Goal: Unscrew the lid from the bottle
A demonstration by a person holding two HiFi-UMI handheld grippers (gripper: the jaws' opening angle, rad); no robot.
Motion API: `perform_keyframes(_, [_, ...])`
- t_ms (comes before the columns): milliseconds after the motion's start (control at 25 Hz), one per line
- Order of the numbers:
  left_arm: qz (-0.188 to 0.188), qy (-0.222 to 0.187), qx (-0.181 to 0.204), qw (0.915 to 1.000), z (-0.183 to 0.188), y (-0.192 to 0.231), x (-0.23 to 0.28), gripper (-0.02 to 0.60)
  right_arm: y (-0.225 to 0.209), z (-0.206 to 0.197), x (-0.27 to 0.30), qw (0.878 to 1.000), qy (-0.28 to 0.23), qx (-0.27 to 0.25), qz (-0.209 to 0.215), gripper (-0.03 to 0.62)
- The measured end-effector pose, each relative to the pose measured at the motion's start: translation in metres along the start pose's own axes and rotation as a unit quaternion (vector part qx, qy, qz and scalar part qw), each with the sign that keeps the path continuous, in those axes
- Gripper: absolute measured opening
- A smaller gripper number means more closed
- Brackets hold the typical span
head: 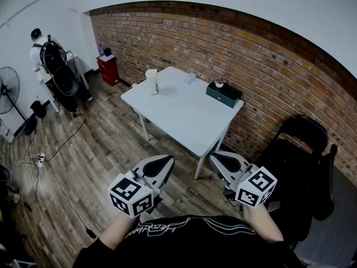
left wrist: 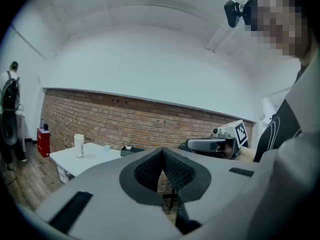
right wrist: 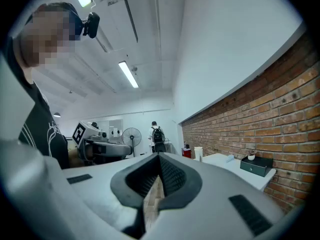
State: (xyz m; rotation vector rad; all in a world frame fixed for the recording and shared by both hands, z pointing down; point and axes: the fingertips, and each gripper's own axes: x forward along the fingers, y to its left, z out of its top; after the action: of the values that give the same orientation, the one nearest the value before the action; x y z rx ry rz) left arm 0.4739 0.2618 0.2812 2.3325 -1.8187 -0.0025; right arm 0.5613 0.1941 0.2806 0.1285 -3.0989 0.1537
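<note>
Bottle: a tall pale bottle (head: 152,81) is standing upright on the far left part of the white table (head: 184,119); nothing is touching it; its top is too small to tell how the lid is sitting; it is also showing in the left gripper view (left wrist: 78,145) and in the right gripper view (right wrist: 198,153).

Left gripper: the left gripper (head: 165,161) is being held near the person, over the floor and well short of the table; its jaws are pressing together (left wrist: 162,154), gripping nothing and touching nothing.

Right gripper: the right gripper (head: 215,158) is hanging just beside the left one, also well apart from the table; its jaws are meeting (right wrist: 159,160) with nothing between them.

Box: a dark box (head: 223,94) is lying with its lid closed at the far right corner of the table, near the wall; a small white pot (head: 218,84) is sitting on top of it.

Small clear item: something small and clear (head: 190,78) is resting on the far edge of the table between the bottle and the box; what it is cannot be told.

Surface: the table is standing with its far side near the brick wall (head: 245,54); a wooden floor (head: 89,166) is running under it.

Room: a black chair (head: 304,166) is standing at the right; a red cabinet (head: 108,70) is sitting in the far left corner; a fan (head: 8,88) and a person with a backpack (head: 40,52) are standing at the far left; cables are trailing over the floor.
</note>
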Motion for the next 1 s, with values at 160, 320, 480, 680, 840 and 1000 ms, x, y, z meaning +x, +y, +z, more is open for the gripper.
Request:
perform_keyframes(160, [0.006, -0.002, -0.007, 1.0, -0.002, 0.006, -0.004, 0.029, 0.002, -0.004, 0.003, 1.0, 0.0, 0.014, 0.004, -0.006])
perform_keyframes(320, [0.014, -0.01, -0.015, 0.9997, -0.002, 0.014, -0.01, 0.029, 0.007, -0.01, 0.01, 1.0, 0.001, 0.027, 0.004, -0.005])
perform_keyframes(480, [0.023, -0.016, -0.019, 0.9994, -0.007, 0.026, -0.021, 0.032, 0.017, -0.013, 0.02, 0.998, -0.011, 0.063, 0.019, -0.008])
perform_keyframes(680, [0.006, -0.006, -0.042, 0.9991, -0.015, 0.038, -0.029, 0.148, 0.021, -0.022, 0.033, 0.998, -0.001, 0.066, 0.009, 0.176])
perform_keyframes(840, [0.009, 0.01, -0.035, 0.9993, -0.027, 0.051, -0.041, 0.234, 0.021, -0.027, 0.045, 0.997, -0.004, 0.075, -0.002, 0.276])
perform_keyframes(1000, [0.015, 0.021, -0.041, 0.9988, -0.038, 0.068, -0.06, 0.294, 0.02, -0.031, 0.059, 0.997, -0.006, 0.081, -0.016, 0.328])
